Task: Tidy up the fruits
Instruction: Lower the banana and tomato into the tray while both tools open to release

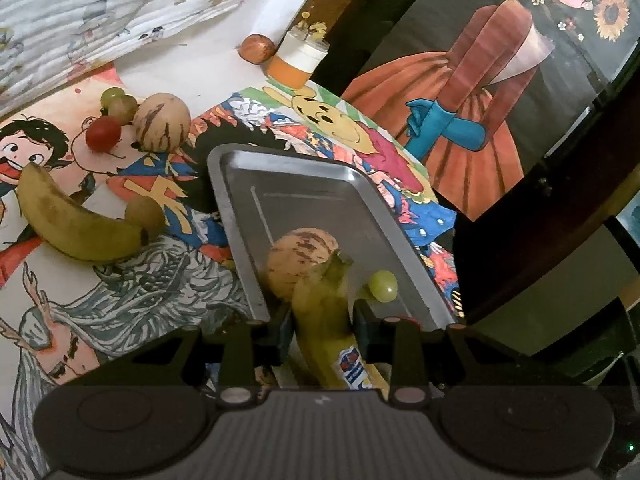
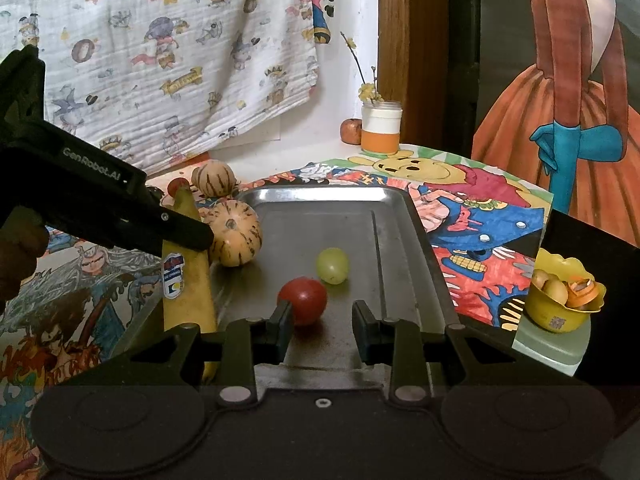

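My left gripper [image 1: 322,316] is shut on a yellow banana [image 1: 326,320] with a sticker, over the near end of the metal tray [image 1: 304,200]. In the tray lie a striped melon [image 1: 300,260] and a green grape [image 1: 383,286]. In the right wrist view that banana [image 2: 188,280] stands steeply at the tray's left rim [image 2: 320,191]. My right gripper [image 2: 323,320] is open low over the tray. A red tomato [image 2: 303,300] rests by its left fingertip [image 2: 285,320], and nothing sits in the gap. On the table to the left are a second banana [image 1: 72,220], another striped melon [image 1: 162,122], a tomato [image 1: 103,133] and grapes [image 1: 120,102].
An orange-and-white jar [image 2: 381,128] and a brown round fruit [image 2: 351,131] stand at the back wall. A yellow bowl [image 2: 564,300] with small items sits off the table's right edge. A small brown fruit [image 1: 144,212] lies by the loose banana. Painted paper covers the table.
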`<state>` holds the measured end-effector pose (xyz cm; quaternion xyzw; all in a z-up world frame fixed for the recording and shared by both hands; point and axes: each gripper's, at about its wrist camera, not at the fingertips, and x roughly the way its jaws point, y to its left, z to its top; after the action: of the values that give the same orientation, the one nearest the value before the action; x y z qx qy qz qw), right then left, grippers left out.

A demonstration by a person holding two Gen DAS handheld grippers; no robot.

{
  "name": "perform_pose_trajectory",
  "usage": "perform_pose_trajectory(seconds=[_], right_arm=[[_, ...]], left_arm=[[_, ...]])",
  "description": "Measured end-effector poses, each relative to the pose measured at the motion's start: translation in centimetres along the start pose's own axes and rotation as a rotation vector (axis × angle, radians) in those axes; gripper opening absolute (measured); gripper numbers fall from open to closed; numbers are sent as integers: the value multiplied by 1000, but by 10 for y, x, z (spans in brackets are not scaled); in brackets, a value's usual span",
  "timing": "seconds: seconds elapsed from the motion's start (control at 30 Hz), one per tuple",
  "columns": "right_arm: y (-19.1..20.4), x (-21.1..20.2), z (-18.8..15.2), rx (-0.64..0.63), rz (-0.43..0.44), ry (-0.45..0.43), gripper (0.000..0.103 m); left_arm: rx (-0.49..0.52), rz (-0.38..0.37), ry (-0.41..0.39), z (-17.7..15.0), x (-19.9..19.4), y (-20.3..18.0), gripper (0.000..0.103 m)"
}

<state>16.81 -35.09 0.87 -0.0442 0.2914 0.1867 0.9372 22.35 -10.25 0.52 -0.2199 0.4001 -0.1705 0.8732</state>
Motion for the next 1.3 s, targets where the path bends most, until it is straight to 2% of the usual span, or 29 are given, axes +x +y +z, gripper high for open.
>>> perform_pose_trajectory(seconds=[0.23,0.33,0.47,0.67,0.97,1.17,1.3], right_arm=[[3,-4,0,2,-2,-6,38],[4,-7,1,5,-4,-13,41],[6,-11,2,22,-12,-29,47],[12,-20,3,49,-21,-48,62],[29,-47,12,77,-57,-100,87],[44,-67,14,87,-55,-114,100],[55,-77,14,85,-46,-114,102]], left_arm=[[4,26,-12,-1,1,2,40],[6,24,-15,-2,0,2,46],[-1,10,-22,-3,-4,3,60],[8,19,-47,-7,-16,3,75],[57,84,-143,-19,-48,-1,99],[70,115,-190,-31,-76,3,102],[87,147,-218,-39,-93,6,103]])
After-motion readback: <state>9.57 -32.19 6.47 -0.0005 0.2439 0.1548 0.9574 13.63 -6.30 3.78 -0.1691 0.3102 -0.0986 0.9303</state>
